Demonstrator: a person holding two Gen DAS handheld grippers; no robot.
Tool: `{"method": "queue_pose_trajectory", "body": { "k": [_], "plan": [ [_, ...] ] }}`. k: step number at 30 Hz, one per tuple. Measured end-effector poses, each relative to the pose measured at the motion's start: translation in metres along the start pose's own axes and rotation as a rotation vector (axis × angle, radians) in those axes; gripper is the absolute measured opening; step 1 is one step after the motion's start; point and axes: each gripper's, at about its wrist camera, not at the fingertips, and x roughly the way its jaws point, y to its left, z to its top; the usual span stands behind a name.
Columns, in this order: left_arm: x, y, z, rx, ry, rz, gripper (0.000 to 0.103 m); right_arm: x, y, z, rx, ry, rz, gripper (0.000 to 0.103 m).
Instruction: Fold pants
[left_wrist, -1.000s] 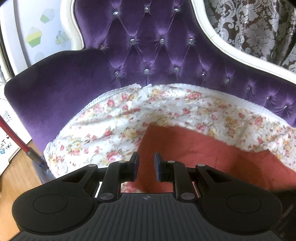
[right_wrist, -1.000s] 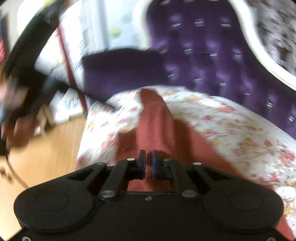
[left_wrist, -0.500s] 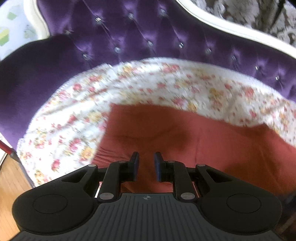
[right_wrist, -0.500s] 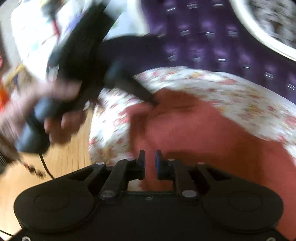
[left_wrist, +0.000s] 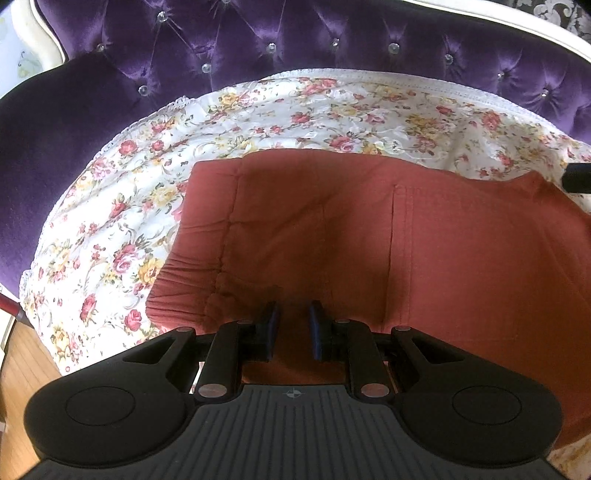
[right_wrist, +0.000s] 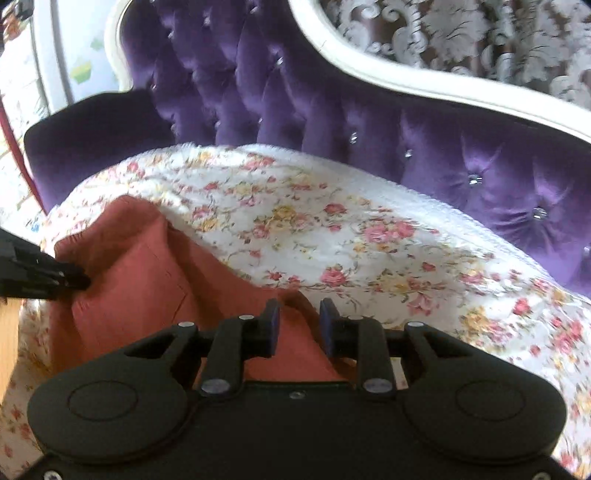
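Rust-red pants (left_wrist: 406, 240) lie spread on a floral sheet (left_wrist: 295, 110), gathered waistband to the left. My left gripper (left_wrist: 293, 314) hovers low over the waistband end, its pads apart with only cloth showing beneath the gap. In the right wrist view the same gripper's tip (right_wrist: 70, 280) touches the pants (right_wrist: 140, 280) near their left end. My right gripper (right_wrist: 299, 310) is over the pants' far edge, where the red cloth meets the sheet (right_wrist: 332, 240). Its jaws are opening and nothing is pinched between them. Its tip shows at the right edge (left_wrist: 576, 177) of the left wrist view.
A purple tufted sofa back (right_wrist: 332, 110) with a white frame (right_wrist: 369, 62) rises behind the sheet, and a dark purple armrest (left_wrist: 44, 147) closes the left side. Wooden floor (left_wrist: 18, 369) and a red pole (left_wrist: 7, 301) lie beyond the sheet's left edge.
The left gripper has sunk closer over the waistband. The right gripper has swung rightward away from the left one, and its jaws have spread from nearly shut to wide apart.
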Motion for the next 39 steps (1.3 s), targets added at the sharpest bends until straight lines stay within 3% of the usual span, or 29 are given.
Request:
{"method": "queue_pose_trajectory", "body": {
  "k": [9, 10, 11, 12, 16, 18, 21, 23, 26, 30, 31, 33, 39],
  "plan": [
    [0.002, 0.001, 0.002, 0.021, 0.001, -0.007, 0.019, 0.041, -0.001, -0.002, -0.056, 0.09, 0.078, 0.036],
    [0.002, 0.003, 0.002, 0.021, 0.001, -0.015, 0.019, 0.044, -0.001, -0.001, -0.057, 0.096, 0.091, 0.029],
    [0.002, 0.004, 0.002, 0.023, 0.0, -0.021, 0.019, 0.045, -0.001, 0.0, -0.059, 0.093, 0.106, 0.01],
    [0.002, 0.005, 0.002, 0.025, -0.003, -0.027, 0.019, 0.045, -0.003, 0.002, -0.052, 0.085, 0.124, 0.006],
    [0.001, 0.006, -0.001, 0.041, -0.013, -0.034, 0.02, 0.054, -0.03, 0.013, 0.08, 0.044, -0.001, 0.004],
    [0.001, 0.005, 0.0, 0.044, -0.012, -0.032, 0.02, 0.064, -0.042, 0.013, 0.1, 0.065, -0.074, 0.004],
    [-0.002, 0.003, 0.001, 0.05, -0.016, -0.015, 0.019, 0.056, -0.054, 0.012, 0.137, 0.053, -0.087, 0.004],
    [-0.004, 0.001, 0.001, 0.048, -0.016, 0.003, 0.019, 0.029, -0.052, 0.012, 0.144, 0.007, -0.082, 0.016],
    [-0.012, 0.002, 0.002, 0.027, -0.021, 0.002, 0.019, -0.012, -0.025, 0.005, 0.076, -0.032, -0.044, 0.018],
    [-0.024, 0.008, 0.001, -0.032, -0.021, 0.018, 0.019, -0.042, 0.035, -0.017, -0.044, -0.012, 0.047, 0.018],
    [-0.026, 0.01, 0.0, -0.051, -0.02, 0.02, 0.019, -0.048, 0.051, -0.026, -0.076, -0.018, 0.061, 0.023],
    [-0.031, 0.015, -0.003, -0.092, -0.012, 0.024, 0.019, -0.055, 0.087, -0.042, -0.139, -0.028, 0.089, 0.033],
    [-0.042, 0.029, -0.011, -0.176, -0.011, 0.039, 0.019, -0.043, 0.168, -0.072, -0.353, -0.049, 0.061, 0.034]
  ]
}}
